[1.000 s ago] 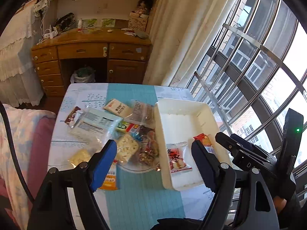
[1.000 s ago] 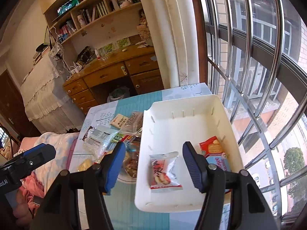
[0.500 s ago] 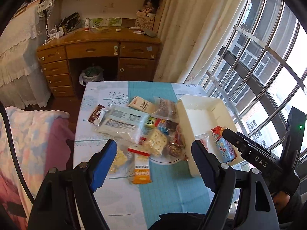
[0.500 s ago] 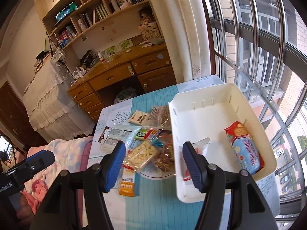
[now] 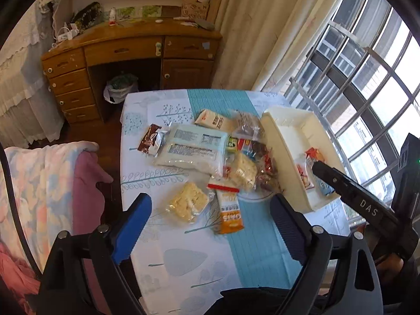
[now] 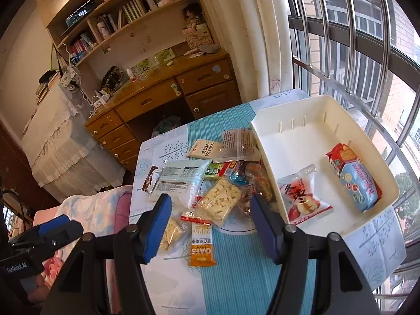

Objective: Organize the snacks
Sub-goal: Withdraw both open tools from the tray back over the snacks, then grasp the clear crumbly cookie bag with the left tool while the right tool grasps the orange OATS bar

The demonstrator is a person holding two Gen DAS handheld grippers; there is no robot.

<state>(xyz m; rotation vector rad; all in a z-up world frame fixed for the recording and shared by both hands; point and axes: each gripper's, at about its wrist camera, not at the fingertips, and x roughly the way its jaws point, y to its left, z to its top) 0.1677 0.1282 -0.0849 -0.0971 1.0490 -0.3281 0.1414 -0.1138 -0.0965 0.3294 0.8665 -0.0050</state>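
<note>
Cloth-covered table [image 5: 162,239]: loose snack packets [image 6: 223,202] overlap mid-table, labels partly hidden. Left gripper [image 5: 210,225] has just been opening, empty; right gripper [image 6: 210,223] gapes, empty, beside the white bin [image 6: 388,183].

Both cameras ride above the near end of the table [image 5: 168,249], looking steeply down and forward toward the wooden desk [image 5: 136,44] and the barred window [image 5: 367,84]. The left view sits further left, the right view closer to the white bin [image 6: 349,110]. Both take in the snack pile [image 5: 210,162], the bin and the desk.
</note>
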